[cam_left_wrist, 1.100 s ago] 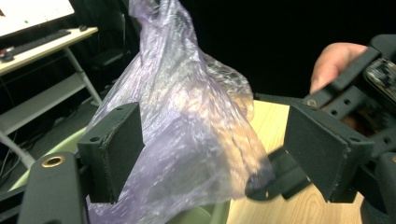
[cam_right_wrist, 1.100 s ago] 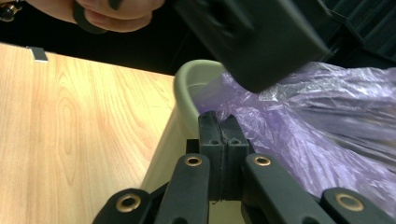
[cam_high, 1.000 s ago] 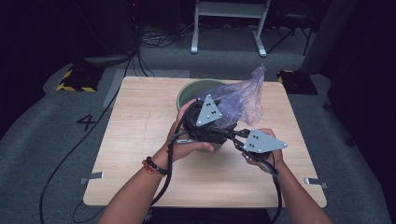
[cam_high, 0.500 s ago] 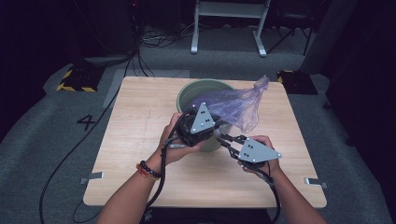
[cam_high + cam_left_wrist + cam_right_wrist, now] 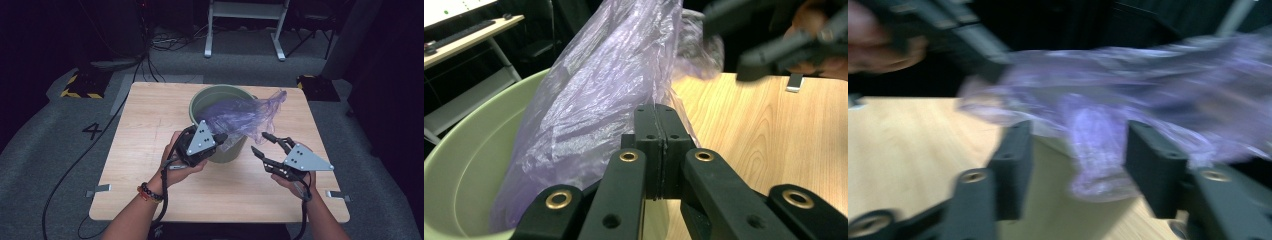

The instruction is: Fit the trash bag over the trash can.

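1 bag (image 5: 245, 112), 1 bin (image 5: 200, 102), 1 table (image 5: 145, 130), 2 grippers.

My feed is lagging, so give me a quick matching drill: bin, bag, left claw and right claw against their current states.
1. green bin
2. purple bag
3. left claw
4. right claw

a. open, beside the bin
b. draped over the bin rim
c. standing on the table
d. shut on the bag

Pairs: 1-c, 2-b, 3-d, 4-a
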Demonstrator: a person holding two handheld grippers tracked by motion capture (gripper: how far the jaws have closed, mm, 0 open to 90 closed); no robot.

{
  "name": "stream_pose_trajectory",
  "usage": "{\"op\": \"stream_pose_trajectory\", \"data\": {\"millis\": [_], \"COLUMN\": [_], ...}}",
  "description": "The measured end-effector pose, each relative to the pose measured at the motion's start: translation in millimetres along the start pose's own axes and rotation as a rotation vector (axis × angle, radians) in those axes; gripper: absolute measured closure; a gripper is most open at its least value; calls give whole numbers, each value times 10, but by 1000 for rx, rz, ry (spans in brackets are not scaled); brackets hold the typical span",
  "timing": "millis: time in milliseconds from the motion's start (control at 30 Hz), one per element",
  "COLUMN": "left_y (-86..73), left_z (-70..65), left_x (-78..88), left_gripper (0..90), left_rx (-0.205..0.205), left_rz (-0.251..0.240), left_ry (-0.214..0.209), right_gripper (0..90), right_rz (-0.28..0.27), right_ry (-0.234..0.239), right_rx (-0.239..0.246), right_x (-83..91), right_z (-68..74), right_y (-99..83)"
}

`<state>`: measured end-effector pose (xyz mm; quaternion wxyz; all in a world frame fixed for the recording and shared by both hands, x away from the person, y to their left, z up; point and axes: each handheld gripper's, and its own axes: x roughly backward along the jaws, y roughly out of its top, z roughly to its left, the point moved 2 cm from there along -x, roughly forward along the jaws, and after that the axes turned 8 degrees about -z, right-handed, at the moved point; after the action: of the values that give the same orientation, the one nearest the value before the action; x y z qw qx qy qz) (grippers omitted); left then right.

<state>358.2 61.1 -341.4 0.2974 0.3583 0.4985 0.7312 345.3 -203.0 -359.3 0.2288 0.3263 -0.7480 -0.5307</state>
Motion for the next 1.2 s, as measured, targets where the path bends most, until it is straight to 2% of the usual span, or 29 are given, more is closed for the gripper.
{"op": "stream_pose_trajectory", "data": {"millis": [67, 133, 167, 200, 233, 333, 367, 400, 433, 467, 567, 600, 633, 733, 933, 1133, 1200], "left_y": [-33, -65, -90, -90, -99, -111, -111, -116, -121, -130, -159, -170, -185, -217, -327, -455, -469], "left_z": [-3, -3, 0, 0, 0, 11, 11, 21, 29, 42, 100, 119, 143, 178, 250, 349, 387], "left_x": [18, 40, 66, 66, 80, 150, 150, 176, 192, 215, 289, 316, 345, 394, 498, 604, 667], "left_gripper": [894, 894, 895, 895, 895, 895, 896, 896, 896, 896, 896, 896, 896, 896, 896, 896, 896], "left_rx": [7, 16, 17, 17, 22, 5, 5, 9, 7, 11, 24, 30, 43, 48, 64, 88, 98], "left_rz": [-7, -16, -24, -24, -29, -61, -61, -66, -68, -73, -84, -84, -90, -85, -64, -37, -42], "left_ry": [1, 1, 0, 0, -5, -15, -15, -14, -13, -9, -3, 1, -2, 10, 34, 67, 78], "right_gripper": [285, 256, 221, 221, 211, 219, 219, 256, 455, 455, 687, 734, 855, 900, 900, 900, 900], "right_rz": [11, 11, 11, 11, 17, 56, 56, 65, 93, 93, 97, 91, 74, 62, 52, 69, 66], "right_ry": [-52, -106, -121, -121, -126, -93, -93, -91, -84, -84, -50, -48, -35, -36, -57, -86, -94], "right_rx": [-33, -57, -102, -102, -123, -209, -209, -220, -226, -226, -207, -202, -210, -205, -186, -207, -208], "right_x": [12, 27, 35, 35, 29, -73, -73, -94, -141, -141, -160, -154, -133, -112, -33, 62, 114], "right_z": [-54, -111, -167, -167, -194, -306, -306, -324, -358, -358, -363, -366, -377, -385, -420, -495, -522], "right_y": [-8, -23, -37, -37, -41, -66, -66, -75, -98, -98, -101, -97, -91, -88, -103, -188, -191]}}
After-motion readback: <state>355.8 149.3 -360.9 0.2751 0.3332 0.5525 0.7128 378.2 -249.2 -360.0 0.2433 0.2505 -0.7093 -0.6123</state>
